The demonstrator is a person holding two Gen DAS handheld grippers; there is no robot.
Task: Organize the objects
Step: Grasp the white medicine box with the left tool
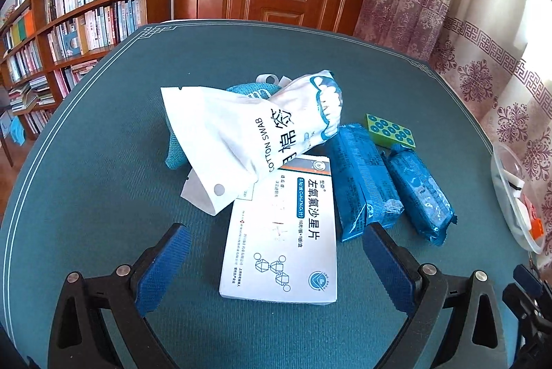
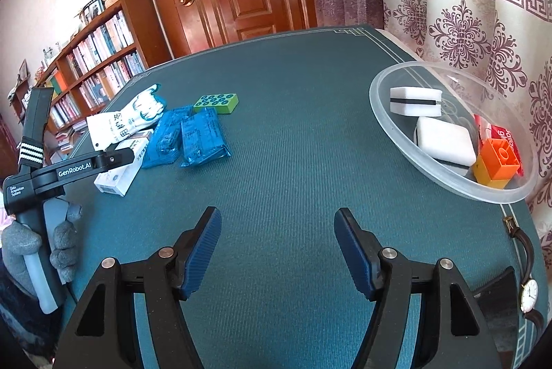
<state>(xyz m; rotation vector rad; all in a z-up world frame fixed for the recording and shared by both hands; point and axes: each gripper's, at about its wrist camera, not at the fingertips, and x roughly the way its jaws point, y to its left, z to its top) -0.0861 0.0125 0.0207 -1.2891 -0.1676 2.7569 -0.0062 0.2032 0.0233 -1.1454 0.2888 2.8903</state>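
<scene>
A white medicine box [image 1: 279,231] lies flat on the blue-green table mat [image 1: 103,179]. My left gripper [image 1: 276,241] is open, with a blue pad on either side of the box's near half and a gap at both sides. A white cotton swab bag [image 1: 227,134] leans across the box's far end and a teal cloth [image 1: 172,151]. To the right lie two blue wipe packs [image 1: 362,175] [image 1: 421,193] and a green dotted block [image 1: 390,130]. My right gripper [image 2: 277,231] is open over bare mat, well to the right of the pile [image 2: 186,134].
A clear plastic bowl [image 2: 379,113] at the right edge holds white sponges [image 2: 443,141], an orange block [image 2: 500,162] and a red packet. A wristwatch [image 2: 528,293] lies near the right corner. A gloved hand [image 2: 63,248] grips the left tool. A bookshelf, door and curtains stand behind.
</scene>
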